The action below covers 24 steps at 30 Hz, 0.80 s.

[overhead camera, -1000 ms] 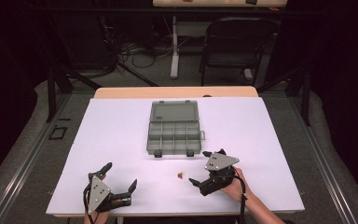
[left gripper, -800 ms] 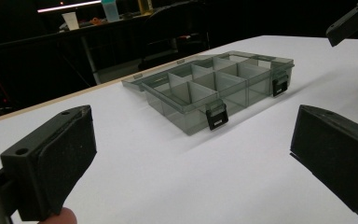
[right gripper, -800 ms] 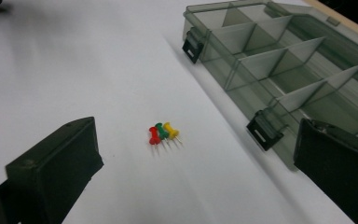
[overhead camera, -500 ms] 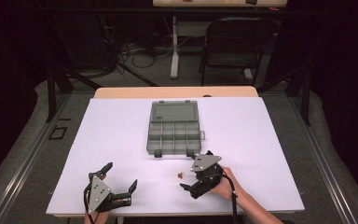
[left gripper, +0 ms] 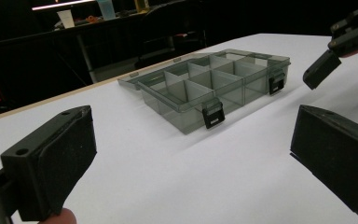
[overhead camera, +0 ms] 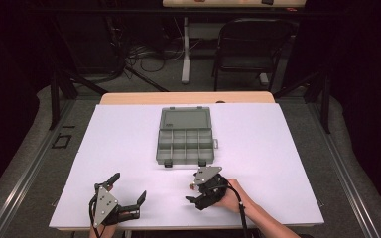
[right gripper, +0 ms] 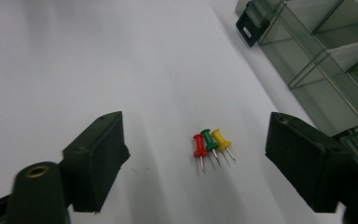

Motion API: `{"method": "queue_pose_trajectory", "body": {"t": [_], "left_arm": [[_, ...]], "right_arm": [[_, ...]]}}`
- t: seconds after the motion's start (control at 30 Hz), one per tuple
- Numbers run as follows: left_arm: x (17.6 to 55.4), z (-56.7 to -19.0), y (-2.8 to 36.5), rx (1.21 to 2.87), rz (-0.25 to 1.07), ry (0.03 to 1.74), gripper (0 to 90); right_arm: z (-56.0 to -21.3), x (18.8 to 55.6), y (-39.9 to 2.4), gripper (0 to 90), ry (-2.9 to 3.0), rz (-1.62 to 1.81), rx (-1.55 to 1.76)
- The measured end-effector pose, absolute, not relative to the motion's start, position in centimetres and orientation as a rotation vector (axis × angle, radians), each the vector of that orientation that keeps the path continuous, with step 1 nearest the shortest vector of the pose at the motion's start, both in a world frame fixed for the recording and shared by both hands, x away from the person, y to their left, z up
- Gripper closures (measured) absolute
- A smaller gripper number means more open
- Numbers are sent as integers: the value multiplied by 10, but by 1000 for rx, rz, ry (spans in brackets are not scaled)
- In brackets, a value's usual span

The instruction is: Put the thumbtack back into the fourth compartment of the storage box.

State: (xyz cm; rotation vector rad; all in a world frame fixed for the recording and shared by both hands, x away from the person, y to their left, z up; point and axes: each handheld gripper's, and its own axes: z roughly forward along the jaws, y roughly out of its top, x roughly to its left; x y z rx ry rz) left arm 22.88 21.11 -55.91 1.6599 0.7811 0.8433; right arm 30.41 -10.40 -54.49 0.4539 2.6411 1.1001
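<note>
Three small plastic pushpins (right gripper: 211, 143), red, green and yellow, are straddled untouched by the right gripper (right gripper: 196, 158), its jaws having just been closing on the white desk (right gripper: 98, 60).

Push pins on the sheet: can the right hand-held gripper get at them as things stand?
Probably yes. The three push pins lie side by side on bare white sheet between the open jaws of the right hand-held gripper, with nothing in between; the organizer box stands off to the side.
</note>
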Motion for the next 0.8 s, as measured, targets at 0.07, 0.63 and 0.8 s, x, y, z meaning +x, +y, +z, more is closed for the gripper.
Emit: {"method": "queue_pose_trajectory", "body": {"t": [0.07, 0.63, 0.8], "left_arm": [[229, -559, 211, 1660, 843, 780, 0], [228, -559, 211, 1665, 839, 777, 0], [228, -559, 211, 1665, 838, 778, 1]], "right_arm": [[-548, 304, -103, 349, 2653, 1099, 466], [-556, 305, -100, 624, 2692, 1080, 461], [-558, 306, -101, 713, 2706, 1094, 469]]}}
